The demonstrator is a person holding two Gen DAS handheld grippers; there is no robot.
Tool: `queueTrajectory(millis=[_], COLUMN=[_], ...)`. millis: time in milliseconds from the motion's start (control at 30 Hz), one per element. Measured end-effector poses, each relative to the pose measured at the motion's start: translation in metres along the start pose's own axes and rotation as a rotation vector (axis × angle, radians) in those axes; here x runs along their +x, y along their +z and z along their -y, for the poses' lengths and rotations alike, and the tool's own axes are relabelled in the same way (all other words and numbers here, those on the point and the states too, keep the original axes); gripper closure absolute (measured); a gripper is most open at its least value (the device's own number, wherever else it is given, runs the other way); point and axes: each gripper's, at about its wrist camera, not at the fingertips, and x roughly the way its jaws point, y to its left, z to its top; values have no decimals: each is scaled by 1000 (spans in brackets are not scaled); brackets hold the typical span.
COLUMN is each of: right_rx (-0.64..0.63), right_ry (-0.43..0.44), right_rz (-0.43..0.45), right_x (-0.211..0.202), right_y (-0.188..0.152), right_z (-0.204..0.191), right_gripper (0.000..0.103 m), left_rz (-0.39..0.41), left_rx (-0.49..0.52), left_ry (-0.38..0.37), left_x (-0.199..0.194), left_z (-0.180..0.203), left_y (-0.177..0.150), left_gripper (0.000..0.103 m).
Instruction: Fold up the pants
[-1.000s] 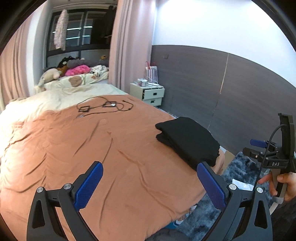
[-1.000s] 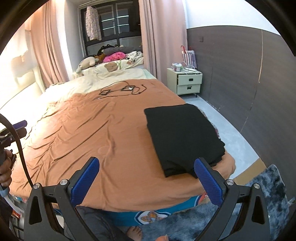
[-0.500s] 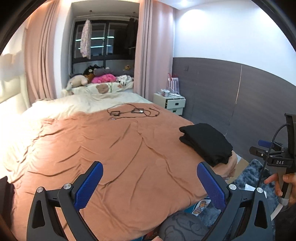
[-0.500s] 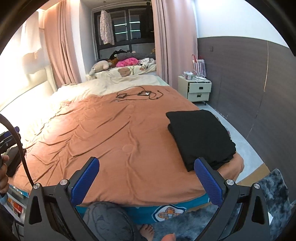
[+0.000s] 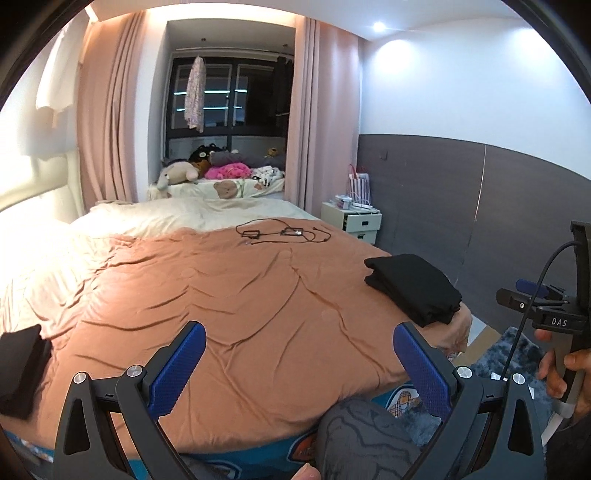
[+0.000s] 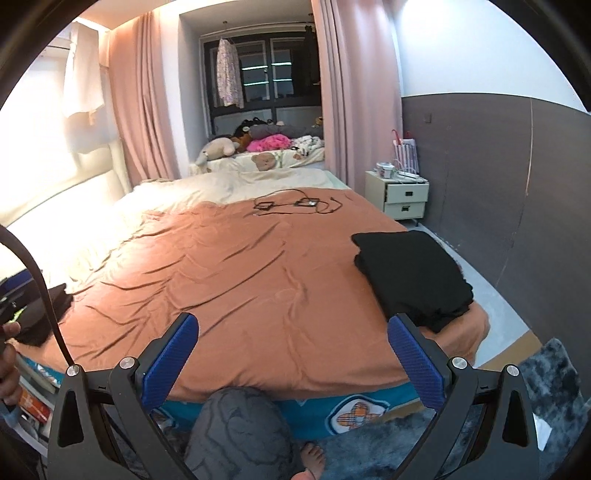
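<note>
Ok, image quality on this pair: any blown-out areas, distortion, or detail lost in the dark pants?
Left wrist view: the white bedding at the left is blown out, the ceiling light flares, and the wall panel line bows from fisheye distortion. Right wrist view: the headboard side is overexposed too. The folded black pants read as a near-featureless dark mass in both views.

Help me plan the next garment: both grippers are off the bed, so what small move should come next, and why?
Probably swing the left gripper toward the dark cloth at the bed's left edge. The black pants already lie folded at the right corner, and both grippers, the right gripper too, are open and empty.
</note>
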Motion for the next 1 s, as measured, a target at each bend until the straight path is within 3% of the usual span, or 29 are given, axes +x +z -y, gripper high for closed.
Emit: queueTrajectory(millis=[300, 1000], right_rx=[-9, -8], right_ry=[31, -32], right_rz=[11, 29], right_x=[-21, -53], right_y=[-28, -83], right_z=[-18, -48], right_gripper=[0, 0], left_rz=[11, -2], left_rx=[-17, -71], left_ry=[32, 120], left_x=[-29, -58], left_z=[-3, -3], left_y=[-34, -94], left_gripper=[1, 1])
